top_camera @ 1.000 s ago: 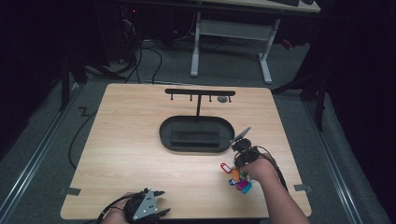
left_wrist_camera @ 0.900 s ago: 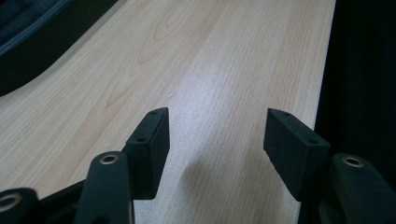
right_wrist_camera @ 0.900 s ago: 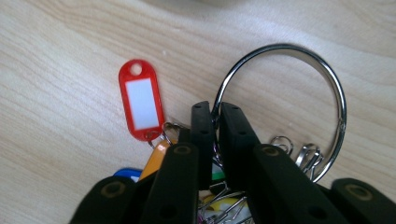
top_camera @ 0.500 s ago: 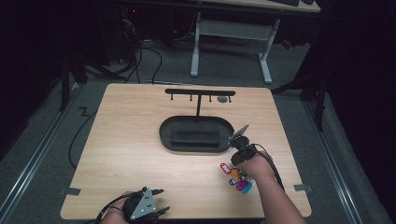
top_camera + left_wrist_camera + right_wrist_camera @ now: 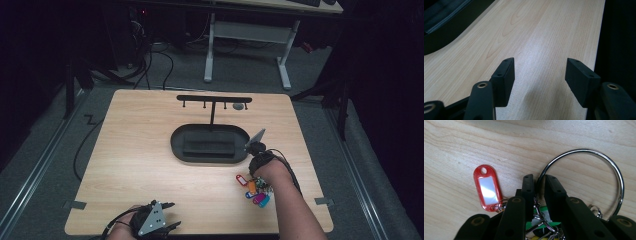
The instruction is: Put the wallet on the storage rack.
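Right tongs (image 5: 539, 178): jaws nearly together, a slim gap left; they have just been closing; wire of the key ring (image 5: 584, 151) runs betw. them, pads not seen pressing on it
Left tongs (image 5: 540, 72): jaws wide apart, nothing betw. them, parked low over the table (image 5: 130, 165) at its near edge
Key ring: flat on the table, near-right, just this side of the black tray (image 5: 175, 145); red tag (image 5: 487, 188) and other coloured tags bunched at the tongs' end of the ring
Step in hand: prob. taking hold of the ring, grip not yet made
Next move: calls for closing fully on the wire, then a straight lift so the tags hang free
Surroundings: hook rack (image 5: 214, 98) stands behind the tray, likely destination
Obstructions: tray lies betw. ring and rack, so carry must clear its rim; dangling tags may snag; thin wire may slip from the pads
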A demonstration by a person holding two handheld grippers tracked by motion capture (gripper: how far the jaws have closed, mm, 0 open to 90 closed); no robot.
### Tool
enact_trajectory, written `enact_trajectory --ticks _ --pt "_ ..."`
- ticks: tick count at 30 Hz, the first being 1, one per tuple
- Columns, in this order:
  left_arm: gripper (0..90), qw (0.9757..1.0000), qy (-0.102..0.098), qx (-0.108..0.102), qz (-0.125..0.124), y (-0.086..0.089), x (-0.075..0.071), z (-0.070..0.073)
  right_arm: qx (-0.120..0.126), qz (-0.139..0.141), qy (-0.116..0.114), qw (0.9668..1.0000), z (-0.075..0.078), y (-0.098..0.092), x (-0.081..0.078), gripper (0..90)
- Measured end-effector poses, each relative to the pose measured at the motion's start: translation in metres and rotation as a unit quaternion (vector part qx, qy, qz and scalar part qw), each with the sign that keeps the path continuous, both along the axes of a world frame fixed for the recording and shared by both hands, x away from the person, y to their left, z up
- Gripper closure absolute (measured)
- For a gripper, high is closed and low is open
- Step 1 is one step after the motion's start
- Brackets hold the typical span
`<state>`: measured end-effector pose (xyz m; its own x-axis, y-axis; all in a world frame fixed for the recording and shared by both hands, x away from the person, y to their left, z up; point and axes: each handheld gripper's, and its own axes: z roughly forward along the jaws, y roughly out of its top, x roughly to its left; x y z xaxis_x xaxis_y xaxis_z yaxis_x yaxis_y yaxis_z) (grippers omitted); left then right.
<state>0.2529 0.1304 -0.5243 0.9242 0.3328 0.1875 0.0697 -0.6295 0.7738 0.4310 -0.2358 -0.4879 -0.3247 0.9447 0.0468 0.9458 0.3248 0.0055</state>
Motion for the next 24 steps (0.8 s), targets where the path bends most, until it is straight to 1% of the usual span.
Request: enact_trajectory --ticks 1,2,4,5,7,12,13,14,15,16,18,19,24 --pt "41.4 1.0 -0.001 0.001 -0.001 0.0 0.0 0.0 0.005 -0.004 0.011 0.9999 0.0 0.0 0.003 66.5" --pt "41.4 1.0 -0.002 0.002 -0.001 0.0 0.0 0.0 0.005 -0.007 0.016 0.9998 0.0 0.001 0.006 63.2" --pt "41.4 1.0 -0.002 0.003 0.0 0.0 0.0 0.0 -0.011 -0.013 0.012 0.9998 0.0 0.003 0.01 62.6" --pt "41.4 1.0 -0.001 0.005 0.0 0.0 0.0 -0.001 -0.015 -0.017 0.008 0.9997 0.0 0.004 0.011 63.2" --pt "41.5 1.0 -0.001 0.005 0.001 0.0 0.0 -0.001 -0.031 -0.016 -0.001 0.9994 -0.001 0.008 0.01 66.4" --pt "41.5 1.0 -0.004 0.008 -0.002 0.0 -0.001 0.0 -0.029 -0.019 -0.005 0.9994 0.0 0.009 0.007 74.1" --pt "41.5 0.9999 -0.005 0.008 -0.003 0.0 -0.002 0.0 -0.029 -0.022 -0.006 0.9993 0.0 0.008 0.007 77.3" --pt "41.5 0.9999 -0.006 0.008 -0.004 0.0 -0.002 0.001 -0.025 -0.026 -0.011 0.9993 0.0 0.007 0.006 80.0" --pt "41.5 0.9999 -0.006 0.008 -0.004 0.0 -0.002 0.001 -0.025 -0.026 -0.011 0.9993 0.0 0.007 0.006 80.0" --pt "41.6 0.9999 -0.009 0.007 -0.006 0.0 -0.003 0.001 -0.023 -0.03 -0.02 0.9991 0.0 0.005 0.004 84.6" --pt "41.6 0.9999 -0.01 0.008 -0.008 -0.001 -0.004 0.001 -0.019 -0.022 -0.028 0.9992 0.0 0.003 0.002 86.7" --pt "41.6 0.9999 -0.011 0.009 -0.009 -0.001 -0.004 0.001 -0.018 -0.02 -0.028 0.9992 0.0 0.003 0.001 86.8" --pt "41.6 0.9998 -0.014 0.011 -0.008 -0.001 -0.004 0.001 -0.03 0.007 -0.035 0.9989 0.0 0.007 0.0 86.9"
